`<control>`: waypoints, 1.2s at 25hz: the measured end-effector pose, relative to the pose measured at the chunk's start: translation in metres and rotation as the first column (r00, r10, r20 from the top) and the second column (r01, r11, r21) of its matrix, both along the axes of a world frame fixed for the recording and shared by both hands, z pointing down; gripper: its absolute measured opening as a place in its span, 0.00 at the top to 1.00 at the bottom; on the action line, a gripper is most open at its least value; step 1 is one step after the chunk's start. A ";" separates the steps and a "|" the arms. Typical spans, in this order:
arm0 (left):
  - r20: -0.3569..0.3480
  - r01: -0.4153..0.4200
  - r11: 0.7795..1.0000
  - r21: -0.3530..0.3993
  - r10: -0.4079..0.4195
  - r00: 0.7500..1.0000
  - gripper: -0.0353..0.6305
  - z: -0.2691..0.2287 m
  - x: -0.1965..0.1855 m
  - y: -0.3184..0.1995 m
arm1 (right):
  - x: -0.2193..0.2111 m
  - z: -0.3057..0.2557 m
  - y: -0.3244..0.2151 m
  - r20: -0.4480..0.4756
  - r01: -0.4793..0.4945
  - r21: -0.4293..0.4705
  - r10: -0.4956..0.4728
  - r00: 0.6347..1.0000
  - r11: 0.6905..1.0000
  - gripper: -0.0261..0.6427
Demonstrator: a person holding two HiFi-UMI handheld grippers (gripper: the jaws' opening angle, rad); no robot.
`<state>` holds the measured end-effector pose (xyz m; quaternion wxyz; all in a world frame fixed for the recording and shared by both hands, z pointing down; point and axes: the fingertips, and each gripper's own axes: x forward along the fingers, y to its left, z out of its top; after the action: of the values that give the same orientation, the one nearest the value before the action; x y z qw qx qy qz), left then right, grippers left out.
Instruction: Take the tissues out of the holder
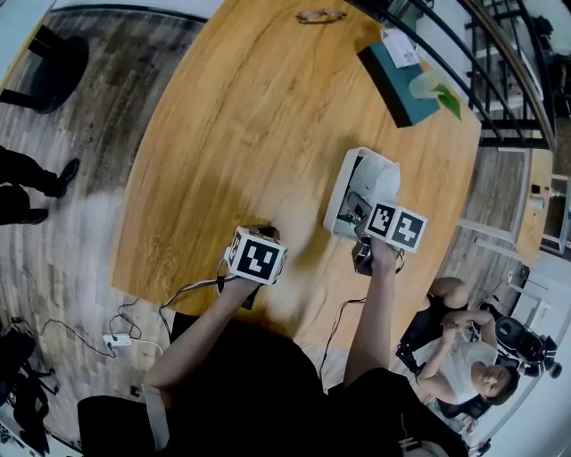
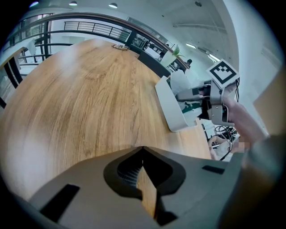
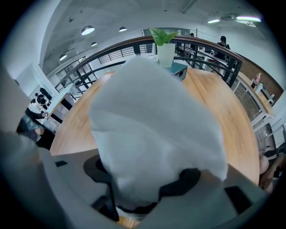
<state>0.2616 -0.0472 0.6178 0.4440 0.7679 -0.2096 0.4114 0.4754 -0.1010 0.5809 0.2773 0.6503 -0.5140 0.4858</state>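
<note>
A white tissue holder (image 1: pixel 343 192) lies open on the wooden table (image 1: pixel 250 134), with white tissue (image 1: pixel 382 181) bulging from it. My right gripper (image 1: pixel 361 219) reaches into the holder, its marker cube just behind. In the right gripper view a thick wad of tissue (image 3: pixel 152 125) fills the picture and runs down between the jaws of the right gripper (image 3: pixel 136 201), touching both. The left gripper view shows the holder (image 2: pixel 172 112), the tissue (image 2: pixel 178 82) and the right gripper (image 2: pixel 191 94) at it. My left gripper (image 1: pixel 266 234) rests low over the table to the holder's left, and the left gripper (image 2: pixel 143 150) is shut and empty.
A teal box with a potted plant (image 1: pixel 406 85) stands at the table's far right, and glasses (image 1: pixel 321 15) lie at the far edge. A seated person (image 1: pixel 464 357) is at lower right beyond the table. Cables (image 1: pixel 116 339) trail on the floor. Black railings (image 1: pixel 508 54) border the right side.
</note>
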 end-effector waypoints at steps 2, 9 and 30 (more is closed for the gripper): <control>0.000 0.000 1.000 0.001 0.000 1.000 0.94 -0.001 0.000 -0.001 | -0.001 -0.001 0.000 -0.003 0.007 -0.002 -0.007 1.000 1.000 0.55; 0.002 -0.001 1.000 0.004 0.001 1.000 0.94 0.001 0.000 -0.003 | -0.002 -0.007 0.002 0.023 -0.002 0.021 0.002 1.000 1.000 0.56; -0.004 -0.003 1.000 0.031 0.004 1.000 0.94 -0.008 -0.008 -0.005 | -0.015 -0.058 0.000 0.018 0.005 0.116 -0.007 1.000 0.993 0.56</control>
<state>0.2537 -0.0519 0.6103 0.4316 0.7760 -0.2137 0.4072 0.4609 -0.1005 0.5232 0.2358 0.6594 -0.5457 0.4603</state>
